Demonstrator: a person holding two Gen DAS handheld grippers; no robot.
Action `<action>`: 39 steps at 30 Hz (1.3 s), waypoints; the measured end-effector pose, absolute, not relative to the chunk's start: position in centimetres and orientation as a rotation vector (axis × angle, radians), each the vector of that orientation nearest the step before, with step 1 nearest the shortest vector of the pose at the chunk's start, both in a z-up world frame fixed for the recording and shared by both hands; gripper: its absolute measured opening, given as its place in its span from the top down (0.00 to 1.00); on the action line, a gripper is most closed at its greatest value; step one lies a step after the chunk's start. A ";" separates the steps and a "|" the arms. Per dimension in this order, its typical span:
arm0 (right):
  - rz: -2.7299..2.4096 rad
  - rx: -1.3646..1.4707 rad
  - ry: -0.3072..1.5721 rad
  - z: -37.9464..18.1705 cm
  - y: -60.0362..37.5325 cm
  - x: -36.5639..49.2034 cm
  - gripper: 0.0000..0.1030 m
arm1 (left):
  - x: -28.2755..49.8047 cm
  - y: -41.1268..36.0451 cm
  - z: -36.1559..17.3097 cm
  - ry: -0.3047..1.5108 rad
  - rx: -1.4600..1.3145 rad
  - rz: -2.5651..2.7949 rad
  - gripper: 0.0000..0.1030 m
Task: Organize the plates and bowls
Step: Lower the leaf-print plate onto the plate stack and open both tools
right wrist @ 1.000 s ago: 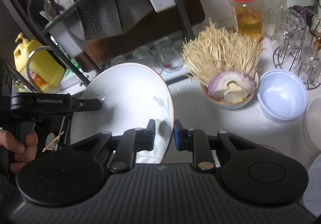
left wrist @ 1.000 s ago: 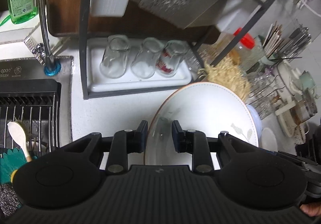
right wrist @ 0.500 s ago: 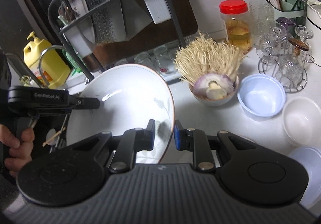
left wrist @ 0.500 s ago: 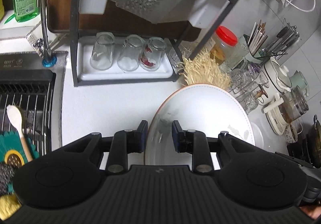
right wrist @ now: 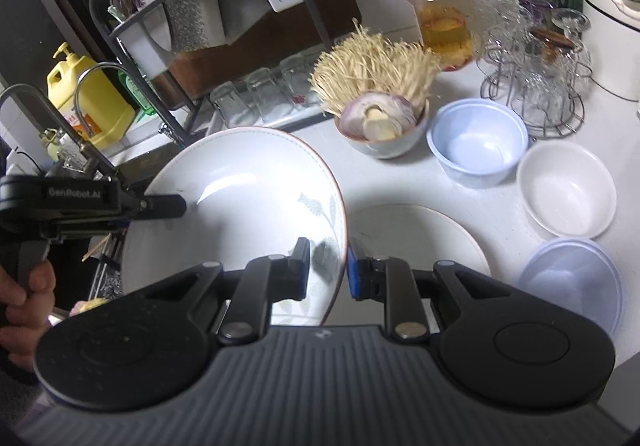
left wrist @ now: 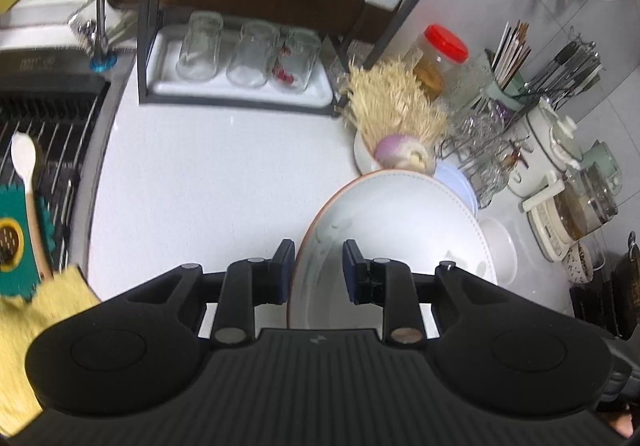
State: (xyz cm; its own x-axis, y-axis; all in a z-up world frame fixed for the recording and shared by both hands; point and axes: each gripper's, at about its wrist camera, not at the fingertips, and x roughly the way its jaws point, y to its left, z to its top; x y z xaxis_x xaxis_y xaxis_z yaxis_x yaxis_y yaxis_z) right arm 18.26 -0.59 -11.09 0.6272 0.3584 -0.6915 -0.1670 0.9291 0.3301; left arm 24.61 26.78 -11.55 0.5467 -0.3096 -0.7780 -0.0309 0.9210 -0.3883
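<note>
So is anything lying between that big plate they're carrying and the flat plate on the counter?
Nothing visible. The big plate, held by both tongs, hangs beside the flat plate, whose top looks bare; the bowls sit further off.

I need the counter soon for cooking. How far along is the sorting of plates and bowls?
Early stage. Nothing looks stacked: the flat plate, blue bowl, white bowl and lid lie apart on the counter. In hand: both the left tongs and the right tongs grip the big plate by its rim.
</note>
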 end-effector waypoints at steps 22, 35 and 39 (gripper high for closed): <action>0.257 0.198 0.920 -17.3 -6.5 18.4 0.78 | 24.3 18.3 -19.3 1.111 -0.288 -0.134 0.71; 0.214 0.191 0.925 -19.0 -7.1 18.2 0.78 | 25.6 16.7 -19.7 1.137 -0.228 -0.134 0.71; 0.211 0.199 0.916 -19.2 -7.0 18.2 0.79 | 25.7 16.9 -20.1 1.144 -0.234 -0.127 0.71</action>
